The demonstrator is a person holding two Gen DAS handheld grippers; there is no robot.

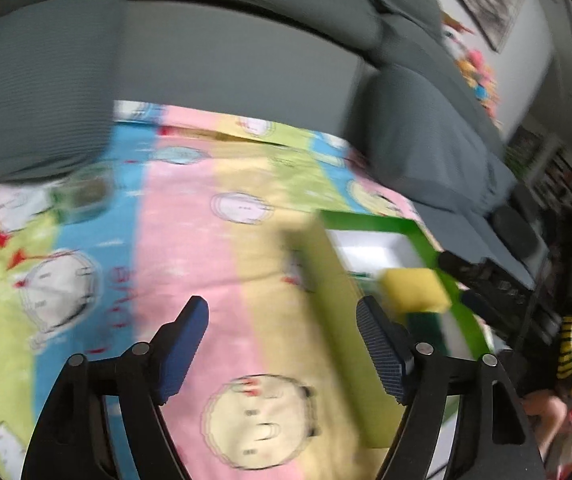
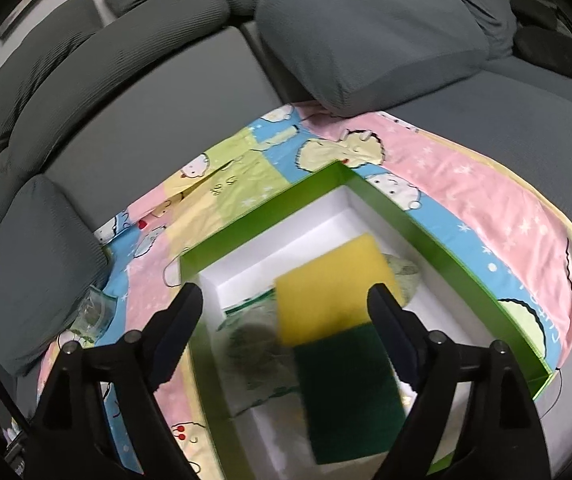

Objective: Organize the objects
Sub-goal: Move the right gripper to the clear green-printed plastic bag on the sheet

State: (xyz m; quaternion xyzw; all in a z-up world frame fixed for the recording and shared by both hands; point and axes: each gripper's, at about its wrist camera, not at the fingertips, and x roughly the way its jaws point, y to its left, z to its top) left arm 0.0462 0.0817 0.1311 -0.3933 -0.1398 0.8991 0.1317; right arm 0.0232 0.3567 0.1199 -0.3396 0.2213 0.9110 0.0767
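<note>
A green box [image 2: 426,232] with a white inside lies on a patterned blanket [image 2: 486,184] on a grey sofa. My right gripper [image 2: 286,296] is open above the box. A sponge [image 2: 334,280], yellow with a dark green scouring side, sits tilted and blurred between its fingers; the pads do not press on it. Clear bags with green contents [image 2: 253,344] lie in the box beneath it. My left gripper [image 1: 281,312] is open and empty over the blanket [image 1: 189,240], left of the box [image 1: 366,224]. The sponge [image 1: 414,288] shows above the box there too.
Another clear bag [image 2: 93,312] lies on the blanket's left edge beside a grey cushion [image 2: 33,272]; it is also in the left wrist view [image 1: 85,196]. A large cushion [image 2: 366,40] rests behind the box. A yellow-and-black striped sleeve [image 1: 570,344] shows at the right.
</note>
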